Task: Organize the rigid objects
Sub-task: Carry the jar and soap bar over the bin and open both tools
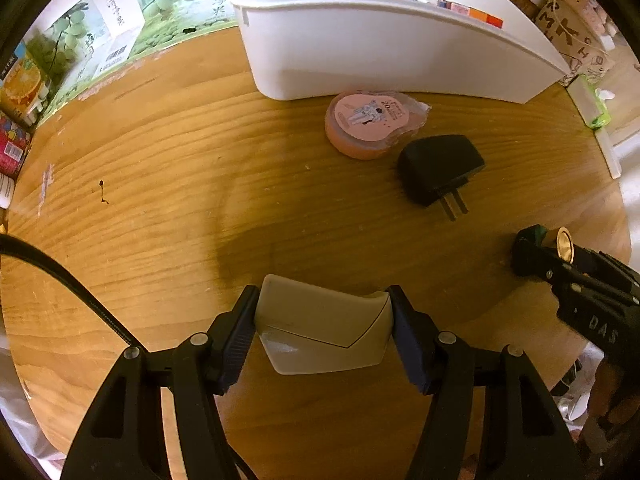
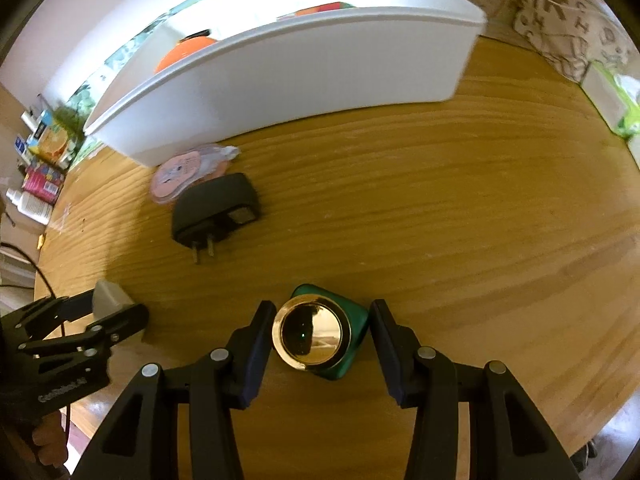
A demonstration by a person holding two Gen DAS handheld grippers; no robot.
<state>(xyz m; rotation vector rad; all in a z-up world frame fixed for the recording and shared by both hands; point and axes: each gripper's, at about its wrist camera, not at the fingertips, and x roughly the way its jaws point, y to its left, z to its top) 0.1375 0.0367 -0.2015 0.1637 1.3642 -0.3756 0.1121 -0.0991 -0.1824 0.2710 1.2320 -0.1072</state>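
- Left gripper [image 1: 323, 326] clamps a beige box [image 1: 326, 332] above the wooden surface [image 1: 160, 200].
- Right gripper [image 2: 322, 338], part open, pinches a green gold-capped bottle [image 2: 316, 334].
- White bin [image 1: 380, 48] waits beyond; either smooth load could slip during carrying.

left gripper [image 1: 323, 330] pointing steeply down, jaws clamped on a beige block [image 1: 324, 332]. right gripper [image 2: 320, 338] likewise angled down, jaws gripping a green gold-capped bottle [image 2: 320, 334].

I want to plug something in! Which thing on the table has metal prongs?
The black charger, lying by the pink tub. Two prongs stick out of its end; the tub has none.
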